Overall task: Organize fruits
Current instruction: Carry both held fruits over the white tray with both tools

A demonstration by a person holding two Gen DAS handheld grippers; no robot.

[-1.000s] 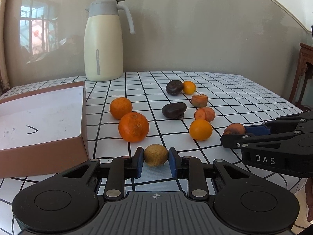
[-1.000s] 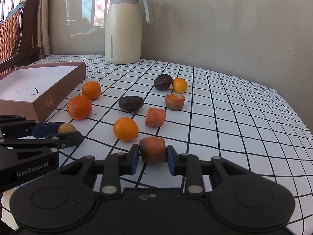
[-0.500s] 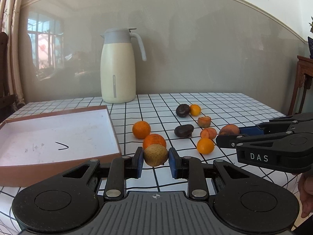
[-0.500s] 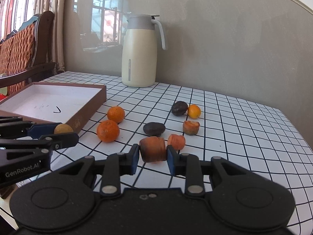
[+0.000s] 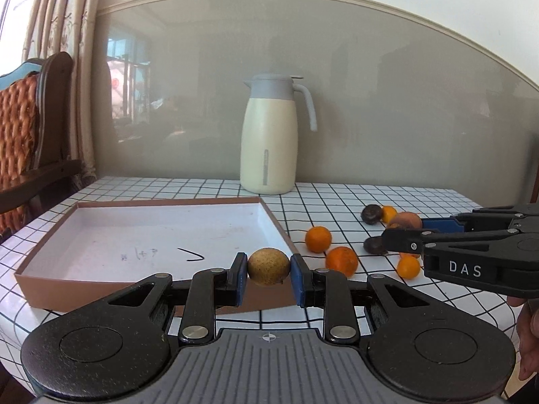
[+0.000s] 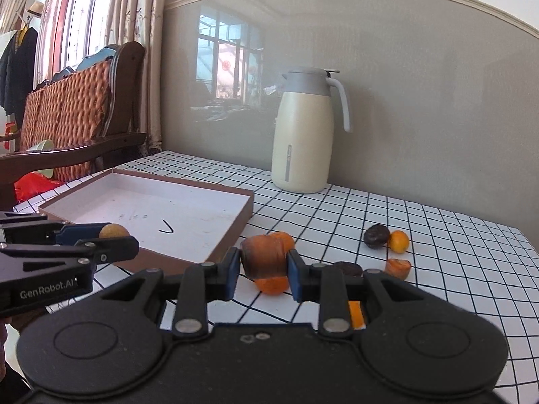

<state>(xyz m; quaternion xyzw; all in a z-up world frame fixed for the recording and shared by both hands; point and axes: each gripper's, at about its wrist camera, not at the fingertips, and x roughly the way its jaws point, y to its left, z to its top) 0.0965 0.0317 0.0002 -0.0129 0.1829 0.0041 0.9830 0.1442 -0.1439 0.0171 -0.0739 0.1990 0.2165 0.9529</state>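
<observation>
Left gripper [image 5: 268,274] clamped on small round yellow-brown speckled fruit [image 5: 268,266], held in air just above near wall of shallow brown cardboard box with white floor [image 5: 141,235]. Right gripper [image 6: 263,269] clamped on stubby brownish-orange fruit chunk [image 6: 262,257], raised over checked white tablecloth [image 6: 454,252]. Loose oranges [image 5: 318,239], dark round fruits [image 6: 376,235] lying right of box. Cream thermos jug [image 5: 269,141] upright at back.

Both grippers are up off the table now and nearer the box [image 5: 151,235]. The left gripper [image 5: 268,271] carries the tan fruit [image 5: 268,266] over the box's near right corner; the right gripper [image 6: 264,266] lifts the brownish-orange fruit [image 6: 264,259] above the oranges.
</observation>
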